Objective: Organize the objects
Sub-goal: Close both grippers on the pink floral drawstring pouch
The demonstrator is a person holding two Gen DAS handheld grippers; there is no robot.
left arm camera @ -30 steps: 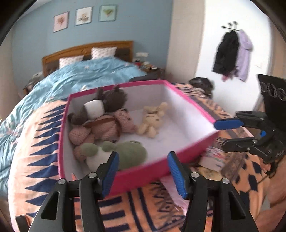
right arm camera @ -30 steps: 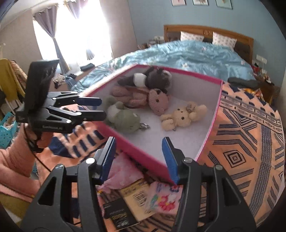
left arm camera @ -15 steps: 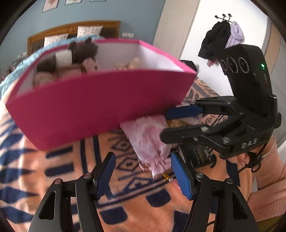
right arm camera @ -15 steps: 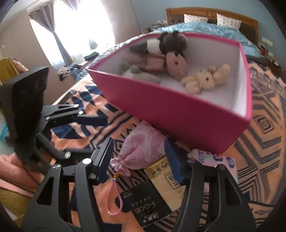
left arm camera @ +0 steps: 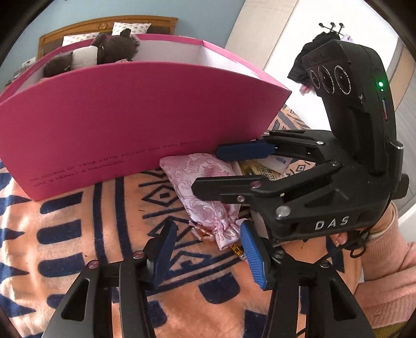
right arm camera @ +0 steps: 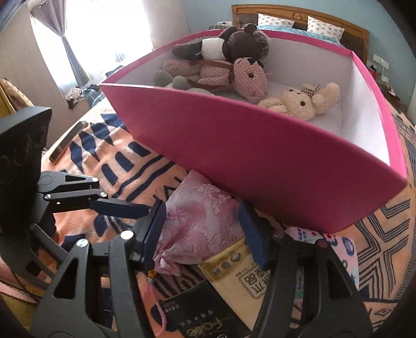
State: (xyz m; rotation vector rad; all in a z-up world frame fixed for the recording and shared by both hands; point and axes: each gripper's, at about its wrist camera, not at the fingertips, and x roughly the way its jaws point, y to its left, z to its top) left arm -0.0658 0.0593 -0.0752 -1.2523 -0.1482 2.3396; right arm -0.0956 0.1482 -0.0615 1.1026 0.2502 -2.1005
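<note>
A pink drawstring pouch (left arm camera: 200, 187) lies on the patterned blanket in front of a pink box (left arm camera: 124, 124). In the right wrist view the pouch (right arm camera: 200, 223) sits between the open fingers of my right gripper (right arm camera: 204, 231), which are low around it. My left gripper (left arm camera: 208, 249) is open and empty, close to the pouch's tied end. The box (right arm camera: 260, 153) holds a brown plush (right arm camera: 228, 44), a pink bear (right arm camera: 223, 72), a cream bear (right arm camera: 301, 101) and a green plush (right arm camera: 179, 83). My right gripper (left arm camera: 234, 169) also shows in the left wrist view.
A gold packet (right arm camera: 241, 267), a black packet (right arm camera: 208, 319) and a floral pouch (right arm camera: 338, 244) lie beside the pink pouch. A phone (right arm camera: 67, 143) lies on the blanket at left. A bed with a wooden headboard (right arm camera: 299, 15) stands behind.
Both grippers have dropped from above the box to the blanket in front of it. My right gripper has closed in so its fingers straddle the pink pouch.
</note>
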